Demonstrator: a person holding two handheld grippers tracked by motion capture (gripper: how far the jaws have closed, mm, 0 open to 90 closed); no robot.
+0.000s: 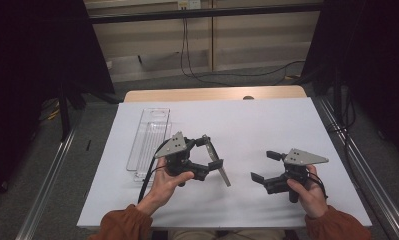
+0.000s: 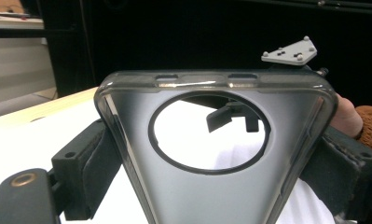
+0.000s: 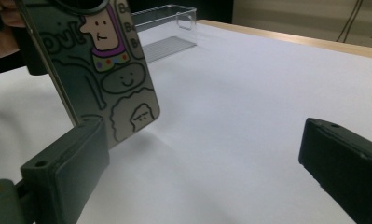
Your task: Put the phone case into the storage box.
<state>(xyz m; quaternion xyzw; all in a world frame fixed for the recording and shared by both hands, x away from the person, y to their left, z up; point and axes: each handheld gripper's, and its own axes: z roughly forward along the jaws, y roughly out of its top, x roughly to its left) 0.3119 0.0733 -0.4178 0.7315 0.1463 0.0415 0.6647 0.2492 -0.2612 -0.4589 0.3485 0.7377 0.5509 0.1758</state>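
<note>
Nearest the person, the left gripper (image 1: 203, 159) is clenched on a phone case (image 1: 218, 166), its pads pressing the case's two long edges, as the left gripper view shows. At about three o'clock from it, well apart, the right gripper (image 1: 263, 166) is released, its jaws spread wide with nothing between them, pointing toward the case at roughly nine o'clock.

As a judgement of progress: the case is already picked up and held above the white table (image 1: 267, 125), so the grasp is done. What seems left is a handover or a setting down, whether to the right gripper or into the clear plastic tray (image 1: 149, 135) that lies at about eleven o'clock from the left gripper, farther out. The pictures do not settle which; the right gripper has not yet closed on anything.

The phone case (image 2: 211, 196) is a grey translucent shell with a large round camera opening (image 2: 209, 135) near its top end. In the high view its long axis runs from about eleven o'clock down to five o'clock, the lower end tilted toward the table and toward the right gripper. In the right gripper view, the printed back of the case (image 3: 113, 79) with cartoon faces turns toward that gripper, its bottom corner hanging just above the table. Beyond the table, at twelve o'clock, a cable (image 1: 187, 60) trails along the floor.
</note>
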